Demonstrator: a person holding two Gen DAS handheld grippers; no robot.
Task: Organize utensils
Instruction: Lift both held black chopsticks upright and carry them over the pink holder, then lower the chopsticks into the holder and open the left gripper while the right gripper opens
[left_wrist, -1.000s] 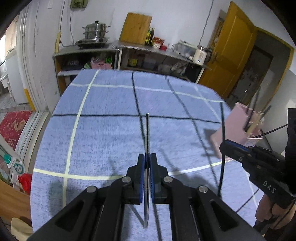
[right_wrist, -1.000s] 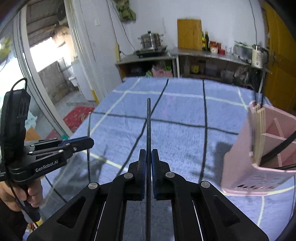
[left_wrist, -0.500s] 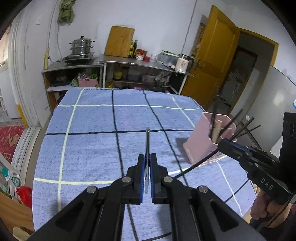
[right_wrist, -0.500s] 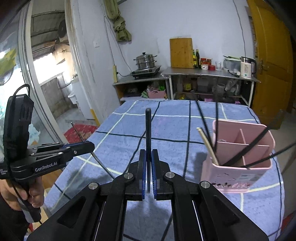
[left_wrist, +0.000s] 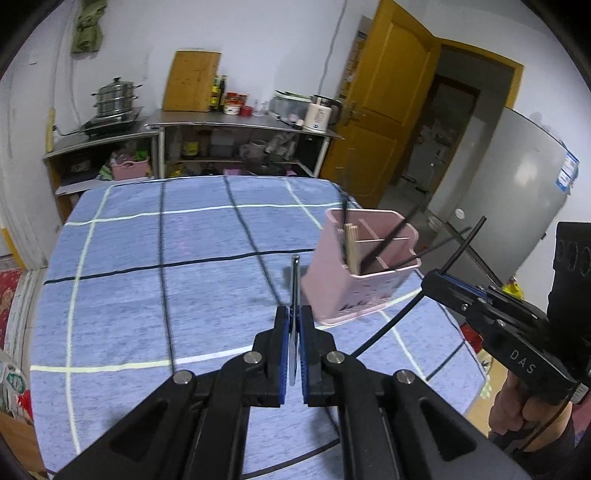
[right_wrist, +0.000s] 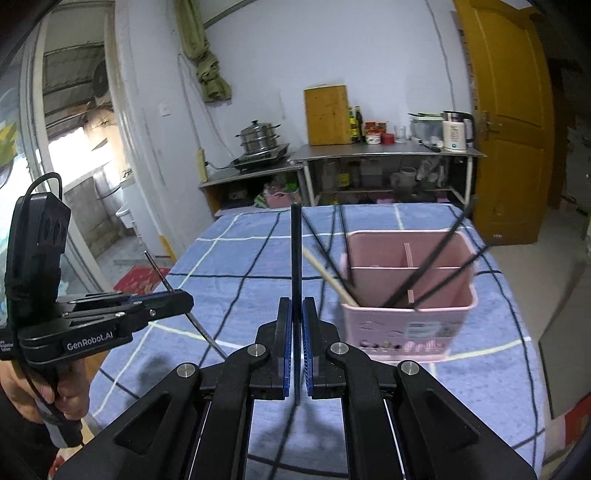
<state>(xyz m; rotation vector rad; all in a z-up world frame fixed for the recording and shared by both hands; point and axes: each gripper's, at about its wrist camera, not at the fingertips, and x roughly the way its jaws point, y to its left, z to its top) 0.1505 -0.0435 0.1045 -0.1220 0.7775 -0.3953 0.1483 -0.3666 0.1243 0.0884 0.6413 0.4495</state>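
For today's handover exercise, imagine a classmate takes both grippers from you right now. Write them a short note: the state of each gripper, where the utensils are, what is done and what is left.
Left gripper: shut on a thin metal chopstick, held above the blue checked tablecloth.
Right gripper: shut on a black chopstick, pointing forward.
Pink utensil holder: stands near the table's right edge. It already holds several black chopsticks and a wooden pair, all leaning.
Done: those sticks are in the holder.
Left: drop both held chopsticks into a compartment. No other loose utensils show on the cloth.
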